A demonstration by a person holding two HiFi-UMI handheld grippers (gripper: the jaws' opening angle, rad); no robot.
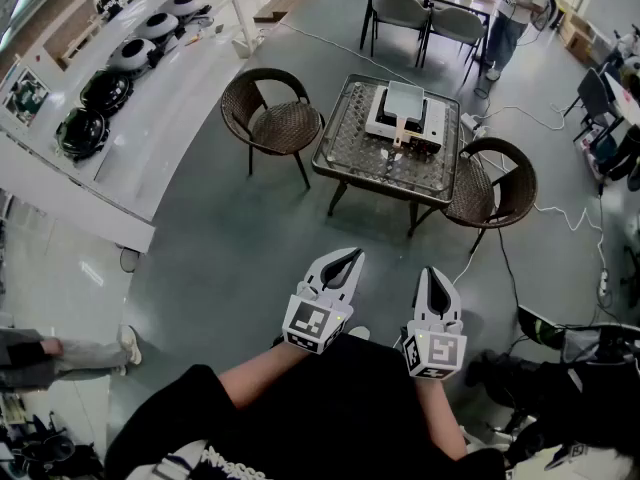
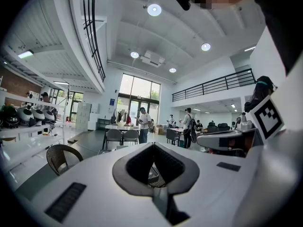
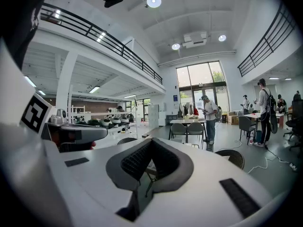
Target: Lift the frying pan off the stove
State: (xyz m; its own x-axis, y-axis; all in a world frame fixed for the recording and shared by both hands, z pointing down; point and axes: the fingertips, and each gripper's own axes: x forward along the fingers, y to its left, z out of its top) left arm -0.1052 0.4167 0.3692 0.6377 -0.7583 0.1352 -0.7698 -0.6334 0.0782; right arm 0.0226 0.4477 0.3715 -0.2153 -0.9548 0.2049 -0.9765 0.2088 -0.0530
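Pale-green frying pan (image 1: pixel 405 99) sits on the stove (image 1: pixel 438 126), its handle (image 1: pixel 398 136) jutting off the stove's near edge toward us. Left gripper (image 1: pixel 350 257) and right gripper (image 1: pixel 431 272) hang well short of the stove, tips together on nothing. I'd say the lift needs jaws spread, a firm clamp on that handle, and a level rise.

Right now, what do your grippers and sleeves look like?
The left gripper and right gripper are white pointed shells with dark ribbed pads. Each carries a cube with black-and-white square markers. The person wears a black top with white lettering.
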